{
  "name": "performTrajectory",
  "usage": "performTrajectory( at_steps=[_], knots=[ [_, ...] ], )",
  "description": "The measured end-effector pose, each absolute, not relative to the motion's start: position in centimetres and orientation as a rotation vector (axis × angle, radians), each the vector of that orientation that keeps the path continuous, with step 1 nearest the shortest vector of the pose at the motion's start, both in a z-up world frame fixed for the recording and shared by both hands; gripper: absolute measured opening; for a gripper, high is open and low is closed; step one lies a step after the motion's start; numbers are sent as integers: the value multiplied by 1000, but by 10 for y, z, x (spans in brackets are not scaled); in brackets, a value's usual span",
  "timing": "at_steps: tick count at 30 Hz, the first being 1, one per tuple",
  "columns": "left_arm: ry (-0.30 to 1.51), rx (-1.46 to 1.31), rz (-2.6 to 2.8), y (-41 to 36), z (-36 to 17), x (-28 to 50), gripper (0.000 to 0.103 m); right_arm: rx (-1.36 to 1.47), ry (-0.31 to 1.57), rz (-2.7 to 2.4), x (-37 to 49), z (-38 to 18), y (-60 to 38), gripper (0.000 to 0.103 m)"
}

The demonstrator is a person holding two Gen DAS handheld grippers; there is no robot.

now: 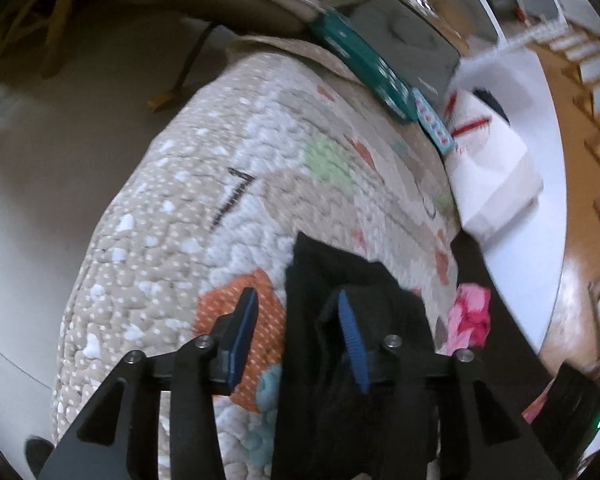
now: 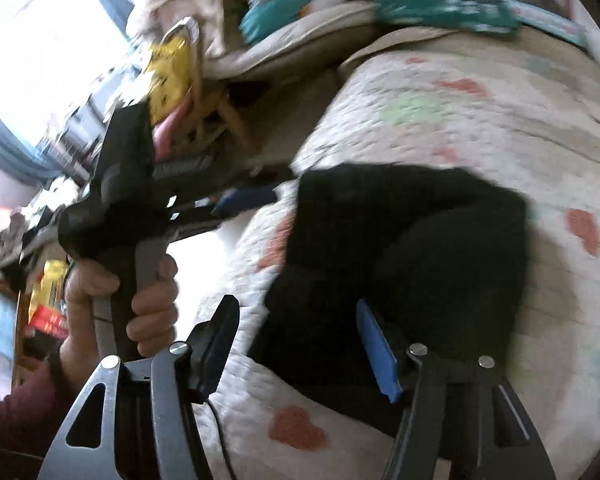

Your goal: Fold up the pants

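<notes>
The black pants (image 1: 340,276) lie bunched on a quilted patterned mat (image 1: 204,168). In the left wrist view my left gripper (image 1: 296,320) is open. Its right finger rests in the black cloth, and its left blue pad (image 1: 242,336) stands apart from the pants' edge, over an orange patch. In the right wrist view the pants (image 2: 412,232) form a dark folded heap on the mat (image 2: 460,112). My right gripper (image 2: 296,324) is open just in front of the heap, with its blue pad (image 2: 378,354) over the cloth. A hand (image 2: 152,292) holds the left gripper (image 2: 242,200) at the pants' left edge.
A teal box (image 1: 360,60) and a white bag with red marks (image 1: 484,152) lie along the mat's far edge. A pink cloth (image 1: 472,312) sits right of the pants. A beige cushion (image 2: 300,36) and cluttered packets (image 2: 172,68) are at the left, beside pale floor (image 1: 100,100).
</notes>
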State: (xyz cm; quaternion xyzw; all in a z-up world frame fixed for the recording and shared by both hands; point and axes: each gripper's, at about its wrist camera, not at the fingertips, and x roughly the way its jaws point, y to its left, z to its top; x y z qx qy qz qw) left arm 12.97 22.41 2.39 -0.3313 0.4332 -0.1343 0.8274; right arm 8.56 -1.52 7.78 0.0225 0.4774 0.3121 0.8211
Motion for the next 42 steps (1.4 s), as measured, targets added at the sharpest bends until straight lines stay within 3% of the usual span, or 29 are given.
performTrajectory(
  at_steps=[3, 8, 10, 14, 24, 30, 36, 40, 42],
  knots=[
    [873, -601, -302, 205, 38, 120, 49, 81, 976, 527, 88, 86, -66, 70],
    [805, -458, -296, 178, 52, 107, 73, 222, 1000, 373, 97, 73, -120, 71],
    [852, -419, -240, 172, 44, 112, 74, 250, 1005, 347, 98, 68, -127, 71],
    [1038, -527, -39, 200, 0, 131, 75, 289, 1025, 330, 98, 57, -132, 71],
    [839, -905, -105, 261, 13, 108, 74, 333, 1010, 328, 100, 51, -135, 78],
    [819, -719, -272, 212, 39, 105, 77, 400, 1004, 348, 108, 50, -135, 82],
    [1020, -635, -227, 184, 5, 123, 77, 398, 1043, 366, 127, 38, -121, 84],
    [1013, -636, -281, 178, 2, 129, 77, 410, 1065, 390, 144, 30, -111, 84],
    [1015, -615, -329, 170, 2, 132, 50, 414, 1079, 422, 155, 25, -103, 84]
  ],
)
